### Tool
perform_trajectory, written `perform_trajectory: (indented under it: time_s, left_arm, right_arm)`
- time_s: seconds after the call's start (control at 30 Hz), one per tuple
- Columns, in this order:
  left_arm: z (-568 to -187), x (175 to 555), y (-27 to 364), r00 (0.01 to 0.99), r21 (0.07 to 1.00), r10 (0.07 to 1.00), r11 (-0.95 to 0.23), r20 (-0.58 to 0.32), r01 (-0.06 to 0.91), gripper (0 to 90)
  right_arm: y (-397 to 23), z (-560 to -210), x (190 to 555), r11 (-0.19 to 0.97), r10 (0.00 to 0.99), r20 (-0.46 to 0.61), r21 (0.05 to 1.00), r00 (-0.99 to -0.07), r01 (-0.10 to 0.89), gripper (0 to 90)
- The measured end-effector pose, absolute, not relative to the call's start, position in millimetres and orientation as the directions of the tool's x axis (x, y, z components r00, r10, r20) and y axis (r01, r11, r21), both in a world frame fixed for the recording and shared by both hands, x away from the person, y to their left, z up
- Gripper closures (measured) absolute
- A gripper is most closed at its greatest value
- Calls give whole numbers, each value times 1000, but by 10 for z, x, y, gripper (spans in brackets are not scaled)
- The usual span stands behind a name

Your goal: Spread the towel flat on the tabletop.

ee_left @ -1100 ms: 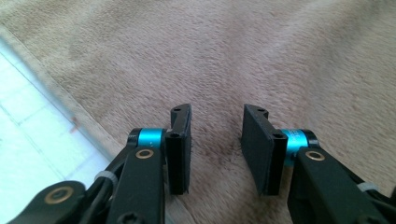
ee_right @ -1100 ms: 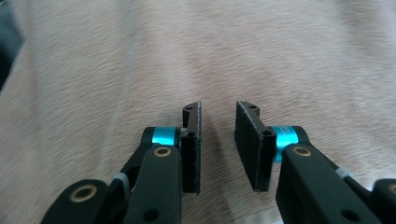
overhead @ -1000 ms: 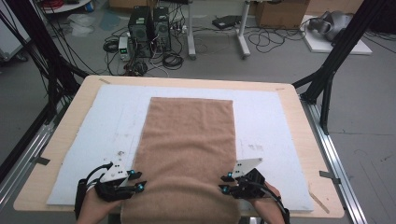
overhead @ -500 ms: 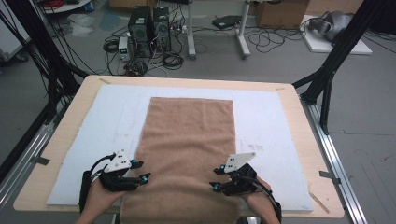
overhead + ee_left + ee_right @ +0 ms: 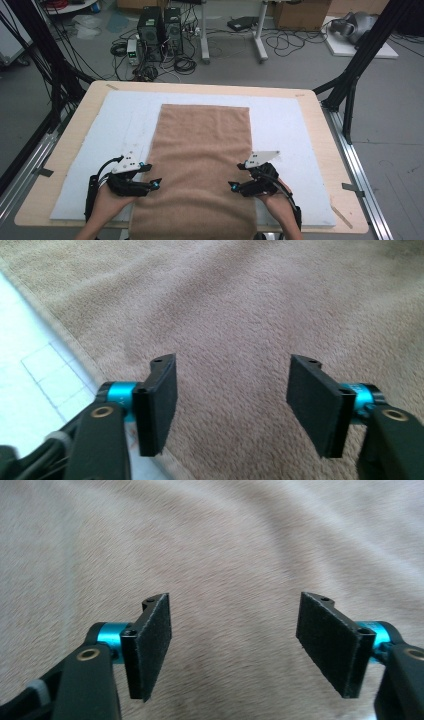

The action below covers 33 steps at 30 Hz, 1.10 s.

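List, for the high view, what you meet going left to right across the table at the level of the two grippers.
Bare wooden table edge → white mat → left gripper → brown towel → right gripper → white mat again → wooden table edge.

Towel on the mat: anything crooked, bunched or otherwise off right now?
Nothing stands out. The brown towel lies flat and fairly square on the white mat, its near end hanging over the table edge. Both tools, left and right, are open above it.
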<state>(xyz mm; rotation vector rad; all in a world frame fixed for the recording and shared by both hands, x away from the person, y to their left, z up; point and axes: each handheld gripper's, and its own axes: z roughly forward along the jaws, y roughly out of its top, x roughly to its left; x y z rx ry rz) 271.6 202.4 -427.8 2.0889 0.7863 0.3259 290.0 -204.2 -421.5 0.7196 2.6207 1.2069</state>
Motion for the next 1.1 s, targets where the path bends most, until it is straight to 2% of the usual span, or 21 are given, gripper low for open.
perform_trajectory:
  time_s: [0.13, 0.33, 1.1]
  left_arm:
    - [-4236, 2763, 1982, 764, 805, 644, -428, -48, 411, 317]
    - [-4205, 2795, 1945, 768, 803, 639, -442, -32, 401, 303]
    - [-4152, 2817, 1952, 771, 816, 637, -428, -32, 388, 320]
  right_arm:
    - [-2087, -4159, 2992, 530, 540, 31, 763, -841, 369, 235]
    - [-2131, -4084, 3042, 506, 555, 35, 779, -831, 371, 197]
    - [-2111, -4061, 3030, 511, 545, 34, 778, -838, 364, 194]
